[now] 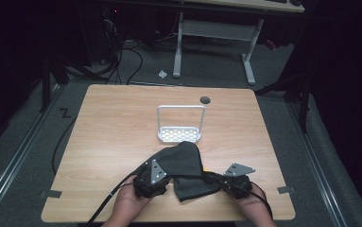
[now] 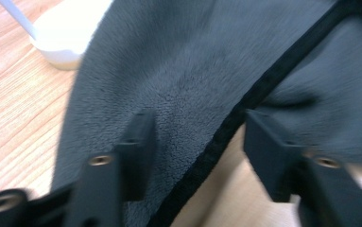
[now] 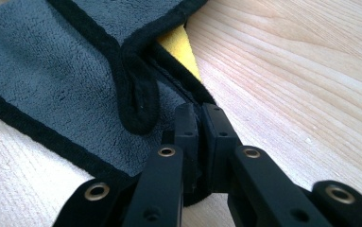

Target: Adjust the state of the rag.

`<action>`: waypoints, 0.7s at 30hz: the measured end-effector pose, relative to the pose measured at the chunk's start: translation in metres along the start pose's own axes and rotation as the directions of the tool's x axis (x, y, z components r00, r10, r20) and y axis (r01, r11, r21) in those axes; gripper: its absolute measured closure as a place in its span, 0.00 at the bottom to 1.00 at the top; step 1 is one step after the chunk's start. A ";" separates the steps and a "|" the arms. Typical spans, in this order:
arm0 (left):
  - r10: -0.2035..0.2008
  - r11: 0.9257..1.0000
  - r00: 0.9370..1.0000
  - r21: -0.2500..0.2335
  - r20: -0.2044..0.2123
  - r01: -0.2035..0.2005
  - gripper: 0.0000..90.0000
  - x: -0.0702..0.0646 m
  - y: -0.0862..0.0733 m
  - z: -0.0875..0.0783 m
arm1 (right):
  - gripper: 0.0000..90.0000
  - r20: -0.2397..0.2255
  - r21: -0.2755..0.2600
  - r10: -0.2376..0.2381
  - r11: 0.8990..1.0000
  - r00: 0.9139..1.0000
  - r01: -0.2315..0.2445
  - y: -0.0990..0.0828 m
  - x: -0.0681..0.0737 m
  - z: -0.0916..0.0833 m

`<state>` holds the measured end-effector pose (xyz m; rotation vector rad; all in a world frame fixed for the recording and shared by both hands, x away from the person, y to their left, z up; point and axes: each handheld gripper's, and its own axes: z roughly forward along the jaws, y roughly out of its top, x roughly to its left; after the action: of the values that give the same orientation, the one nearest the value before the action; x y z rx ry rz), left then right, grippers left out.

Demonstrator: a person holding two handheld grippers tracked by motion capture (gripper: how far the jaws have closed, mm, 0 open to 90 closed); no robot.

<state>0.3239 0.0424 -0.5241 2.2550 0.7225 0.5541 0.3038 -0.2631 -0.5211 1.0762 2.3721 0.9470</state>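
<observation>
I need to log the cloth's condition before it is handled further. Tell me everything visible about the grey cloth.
The dark grey fleecy cloth with black stitched edging lies crumpled and partly folded on the wooden table, near its front edge, just in front of a white rack. A yellow patch peeks from under a fold. The right tool is shut on its hem; the left tool stands open over its edge.

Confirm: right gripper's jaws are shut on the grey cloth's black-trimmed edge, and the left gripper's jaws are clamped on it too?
Not quite. The right gripper is indeed shut on the black-trimmed edge of the grey cloth. The left gripper, though, is open: in the left gripper view its jaws stand wide apart, with the cloth's hem between them, unpinched.
</observation>
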 end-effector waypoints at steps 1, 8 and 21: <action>0.001 1.000 1.000 0.015 0.001 -0.002 0.44 0.000 0.000 0.004 | 0.95 -0.001 -0.002 0.003 1.000 1.000 -0.003 0.000 0.000 0.000; -0.099 0.994 0.995 -0.037 0.023 0.100 0.93 0.013 -0.005 -0.001 | 0.96 0.000 0.007 0.010 1.000 1.000 -0.010 -0.001 -0.001 0.001; -0.292 0.925 0.956 -0.246 0.035 0.291 0.98 0.052 -0.013 -0.074 | 0.96 0.027 0.000 0.038 0.999 0.999 -0.038 -0.002 -0.008 -0.003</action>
<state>0.3169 0.1186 -0.4746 1.8725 0.9170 0.4725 0.3065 -0.2717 -0.5204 1.1314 2.3380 0.9394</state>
